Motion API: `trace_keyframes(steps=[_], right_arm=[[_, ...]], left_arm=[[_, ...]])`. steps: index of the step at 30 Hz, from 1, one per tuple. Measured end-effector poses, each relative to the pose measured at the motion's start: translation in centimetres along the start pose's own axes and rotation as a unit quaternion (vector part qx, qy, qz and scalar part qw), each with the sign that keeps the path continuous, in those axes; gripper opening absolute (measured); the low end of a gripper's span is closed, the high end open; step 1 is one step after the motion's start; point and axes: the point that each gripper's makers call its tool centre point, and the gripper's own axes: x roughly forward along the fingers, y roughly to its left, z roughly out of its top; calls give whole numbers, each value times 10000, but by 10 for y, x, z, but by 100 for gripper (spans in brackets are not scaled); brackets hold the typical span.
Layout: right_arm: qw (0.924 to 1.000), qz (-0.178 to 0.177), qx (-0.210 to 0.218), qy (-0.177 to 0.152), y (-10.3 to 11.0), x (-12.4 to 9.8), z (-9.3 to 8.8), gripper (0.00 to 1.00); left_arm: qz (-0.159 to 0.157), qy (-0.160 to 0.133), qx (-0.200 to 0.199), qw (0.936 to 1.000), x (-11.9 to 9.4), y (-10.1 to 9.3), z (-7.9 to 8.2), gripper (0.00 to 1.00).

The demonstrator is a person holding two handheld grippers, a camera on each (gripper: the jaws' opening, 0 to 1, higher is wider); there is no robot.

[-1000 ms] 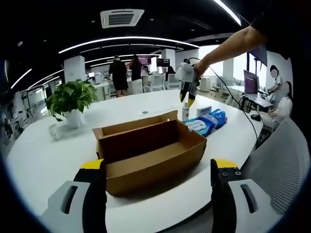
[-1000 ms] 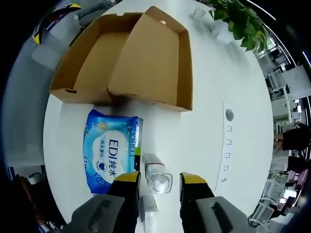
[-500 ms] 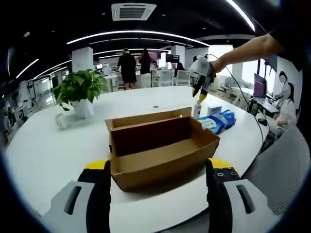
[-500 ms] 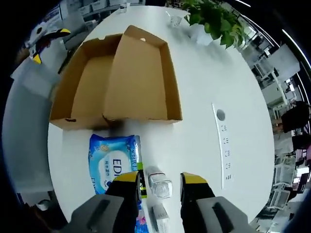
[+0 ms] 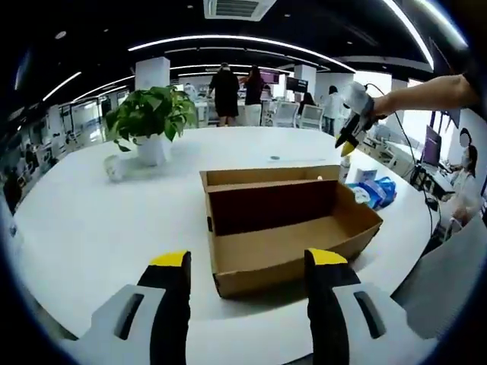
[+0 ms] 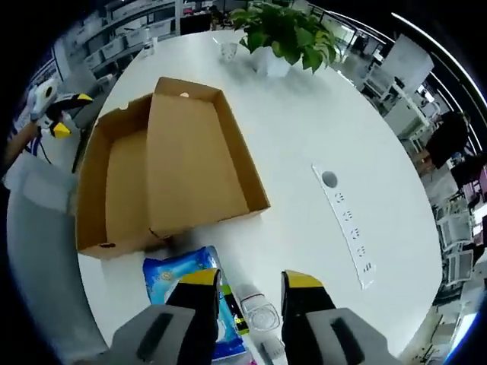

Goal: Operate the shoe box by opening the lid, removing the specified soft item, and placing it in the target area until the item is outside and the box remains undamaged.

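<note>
The brown cardboard shoe box [image 5: 293, 228] lies open on the white table, its inside bare, with the lid [image 5: 266, 176] folded back behind it. My left gripper [image 5: 247, 265] is open just in front of the box, holding nothing. In the right gripper view the box [image 6: 114, 190] and its lid [image 6: 194, 163] are seen from above. A blue soft tissue pack [image 6: 171, 275] lies on the table beside the box. My right gripper [image 6: 251, 280] hangs open over a clear bottle [image 6: 259, 310] next to the pack. The left gripper view has this pack [image 5: 378, 192] right of the box.
A potted plant [image 5: 152, 118] stands at the far left of the table [image 5: 99, 220]. A socket strip [image 6: 346, 220] is set into the table top. Several people stand among desks in the background. The left gripper [image 6: 57, 103] is seen beyond the box.
Both cameras have shifted: the box now sits further right in the left gripper view. The right gripper has drawn back from the pack and bottle. Nothing was taken hold of.
</note>
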Motion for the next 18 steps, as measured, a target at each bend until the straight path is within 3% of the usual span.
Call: trace_keyframes(steps=[3, 8, 18], right_arm=[[9998, 4, 185, -68, 3, 2, 2, 28], [9952, 80, 885, -412, 13, 8, 12, 27], [9855, 102, 1501, -784, 20, 20, 26, 26]], left_arm=[[23, 142, -61, 9999, 9, 4, -6, 54], [92, 348, -266, 9990, 22, 11, -17, 46], [262, 482, -566, 9969, 32, 18, -24, 31]])
